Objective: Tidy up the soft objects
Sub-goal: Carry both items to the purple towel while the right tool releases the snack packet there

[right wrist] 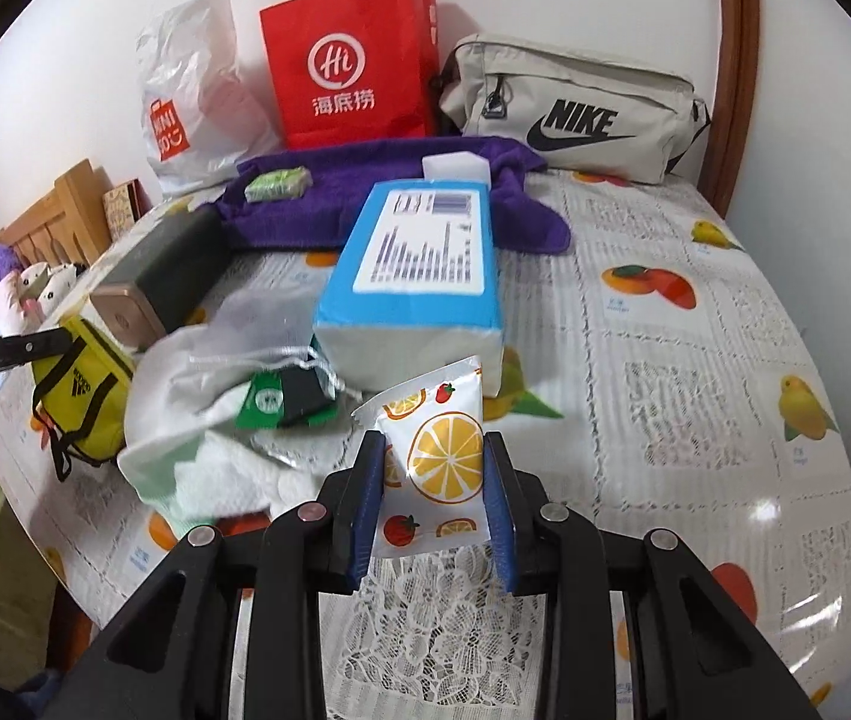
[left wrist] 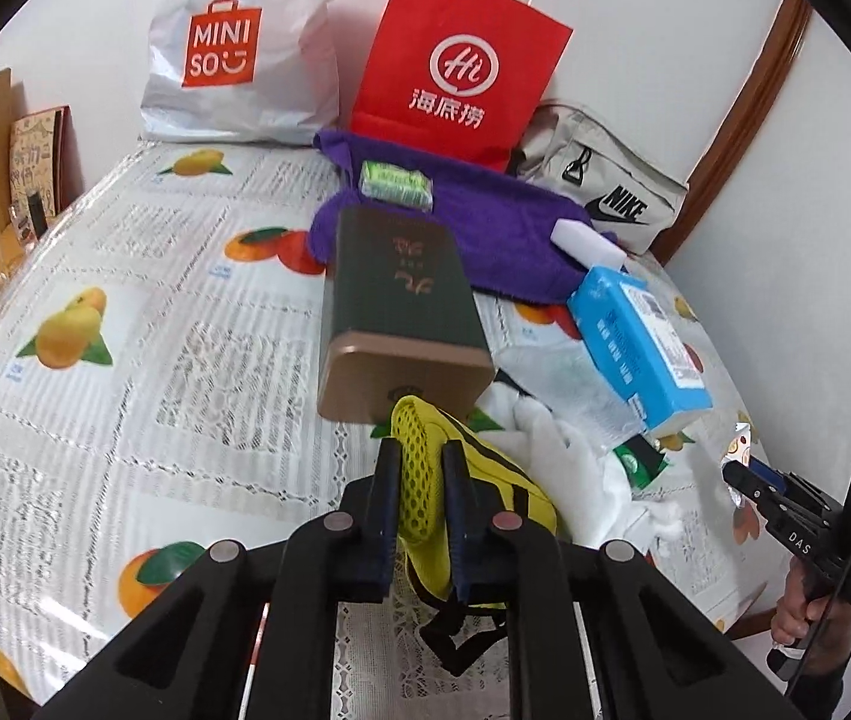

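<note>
Left claw point(left wrist: 419, 456) pinching yellow mesh bag point(left wrist: 425, 498), right claw point(right wrist: 432, 450) pinching fruit-print packet point(right wrist: 434, 468) above table point(right wrist: 695, 360).

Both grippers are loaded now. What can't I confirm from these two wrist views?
- Yellow mesh bag: left wrist view, lower part hidden behind the left gripper.
- Red paper bag: contents not visible in either view.
- Green packet: right wrist view, partly covered by white cloth, label too small.

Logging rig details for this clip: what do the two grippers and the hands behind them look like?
Both the left gripper and right gripper are black angular frames with round silver pins and blue finger pads. From the left view, the right one shows "DAS" lettering, a black cable and a bare hand.
</note>
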`<state>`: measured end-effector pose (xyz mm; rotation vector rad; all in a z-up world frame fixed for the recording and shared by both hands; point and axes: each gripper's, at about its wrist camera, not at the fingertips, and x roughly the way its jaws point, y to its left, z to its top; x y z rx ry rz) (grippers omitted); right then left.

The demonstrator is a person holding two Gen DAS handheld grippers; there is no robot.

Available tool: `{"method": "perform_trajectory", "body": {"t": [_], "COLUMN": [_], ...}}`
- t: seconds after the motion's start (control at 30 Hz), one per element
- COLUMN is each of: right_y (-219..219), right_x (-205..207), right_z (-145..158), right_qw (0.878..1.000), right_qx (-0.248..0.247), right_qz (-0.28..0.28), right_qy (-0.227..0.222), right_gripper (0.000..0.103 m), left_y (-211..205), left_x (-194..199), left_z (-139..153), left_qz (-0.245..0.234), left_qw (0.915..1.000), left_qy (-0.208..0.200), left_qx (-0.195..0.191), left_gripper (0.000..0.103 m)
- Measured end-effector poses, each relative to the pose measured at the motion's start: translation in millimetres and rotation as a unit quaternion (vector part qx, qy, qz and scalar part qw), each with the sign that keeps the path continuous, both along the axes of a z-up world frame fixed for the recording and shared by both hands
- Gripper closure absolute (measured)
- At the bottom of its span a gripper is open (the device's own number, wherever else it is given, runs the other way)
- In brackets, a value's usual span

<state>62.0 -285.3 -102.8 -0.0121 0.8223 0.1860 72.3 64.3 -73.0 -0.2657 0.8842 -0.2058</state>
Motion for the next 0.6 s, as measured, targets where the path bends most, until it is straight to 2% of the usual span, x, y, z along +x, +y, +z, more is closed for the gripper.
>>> {"method": "perform_trajectory", "body": {"t": [0.6], "right_y": [21], "right_x": [17], "right_z": [41], "right_qw": [0.999], "right_qx": [0.0], "right_qz": [0.025], "right_qy": [-0.026], "right_gripper": [0.071], "left_y": [6], "left_x": [7], "left_z": [48], "left_qz": [0.018], "left_qw": [0.9988], "left_qy": [-0.045], "left_qx": [0.0], "left_gripper": [0.09]}}
